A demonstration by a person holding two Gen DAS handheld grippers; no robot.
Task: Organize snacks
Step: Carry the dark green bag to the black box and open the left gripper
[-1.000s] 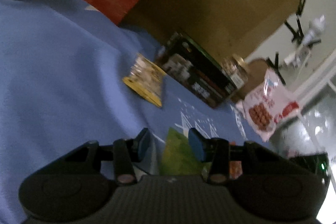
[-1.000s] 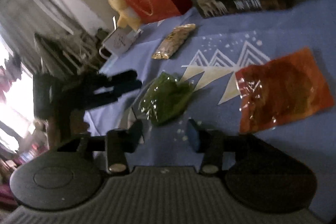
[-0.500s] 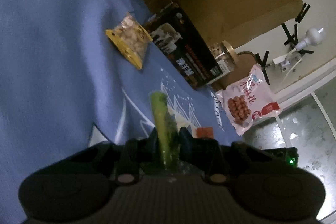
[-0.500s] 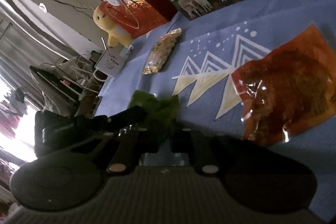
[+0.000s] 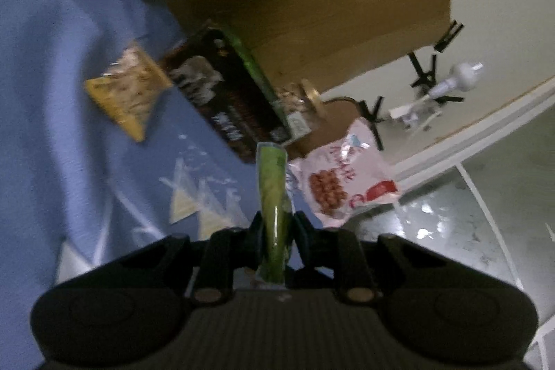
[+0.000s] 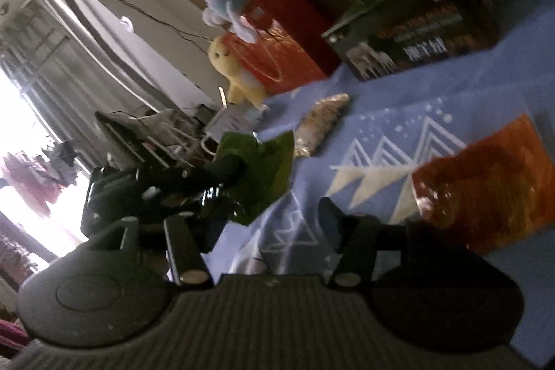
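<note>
Left gripper [image 5: 276,226] clamped tight on green snack packet [image 5: 273,193], held edge-on and sticking out ahead between the pads, off the blue cloth [image 5: 45,127]. Ahead-left: yellow snack bag [image 5: 126,96]. Ahead-right: pink snack bag [image 5: 341,182]. Right gripper [image 6: 258,224] jaws opening, nothing between them; green packet just left of its tips, orange snack bag [image 6: 485,182] ahead-right.

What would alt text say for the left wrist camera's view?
A black two-finger left gripper is shut on a thin green snack packet, held edge-on above a blue patterned cloth. Beyond lie a yellow snack bag and a pink-and-white snack bag.
</note>
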